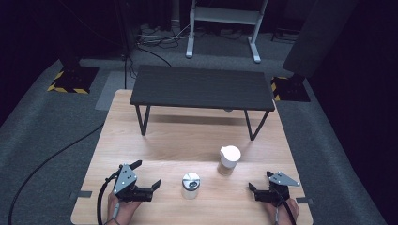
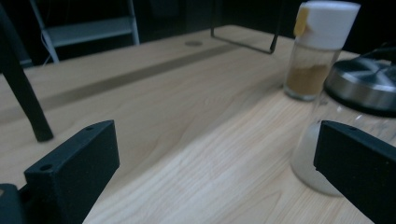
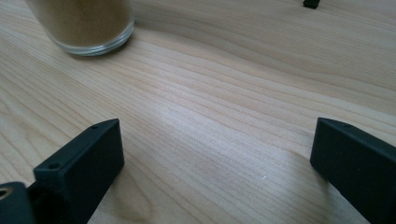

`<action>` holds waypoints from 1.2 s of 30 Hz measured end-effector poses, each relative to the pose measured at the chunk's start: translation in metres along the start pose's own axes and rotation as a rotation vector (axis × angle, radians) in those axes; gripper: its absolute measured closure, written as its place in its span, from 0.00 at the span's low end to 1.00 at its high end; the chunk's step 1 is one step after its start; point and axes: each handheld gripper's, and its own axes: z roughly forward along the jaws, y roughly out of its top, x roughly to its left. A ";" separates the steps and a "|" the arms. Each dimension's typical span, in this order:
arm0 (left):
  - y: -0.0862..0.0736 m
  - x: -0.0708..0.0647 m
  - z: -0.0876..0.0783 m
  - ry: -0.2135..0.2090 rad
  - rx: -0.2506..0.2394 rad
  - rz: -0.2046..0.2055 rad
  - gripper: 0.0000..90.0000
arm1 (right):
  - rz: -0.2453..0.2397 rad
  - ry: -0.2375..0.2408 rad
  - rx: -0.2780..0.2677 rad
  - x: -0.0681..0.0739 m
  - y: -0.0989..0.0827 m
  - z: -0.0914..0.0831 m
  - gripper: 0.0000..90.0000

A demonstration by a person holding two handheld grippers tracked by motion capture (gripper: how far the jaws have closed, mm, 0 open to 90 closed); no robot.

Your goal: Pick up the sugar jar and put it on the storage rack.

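Left gripper low over wooden table, near front edge, jaws spread wide, holding nothing. Right gripper likewise at front right, jaws wide apart, empty. Between them, upright: glass jar with metal lid, just beside left gripper's far jaw. White-capped jar of brown powder farther back, nearer right gripper. Small black bench across far half of table.

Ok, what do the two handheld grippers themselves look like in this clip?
Both are black with two blocky black jaws showing small screw holes. The left gripper carries a grey three-cornered plate dotted with small holes, and a black cable trails from it toward the table edge. The right gripper has the same kind of grey plate and a thinner black cable. No sleeves are visible.
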 end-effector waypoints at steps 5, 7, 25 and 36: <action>-0.001 -0.003 0.000 -0.010 -0.036 0.012 0.00 | 0.000 0.000 0.000 0.000 0.000 0.000 0.03; 0.000 -0.004 0.002 -0.020 -0.022 0.018 0.00 | 0.000 0.000 0.000 0.000 0.000 0.000 0.03; 0.018 -0.038 0.042 -0.177 -0.049 0.022 0.00 | 0.004 -0.006 0.000 0.001 0.001 0.001 0.03; 0.025 -0.059 0.067 -0.215 -0.034 0.049 0.00 | 0.004 -0.007 0.000 0.001 0.001 0.002 0.03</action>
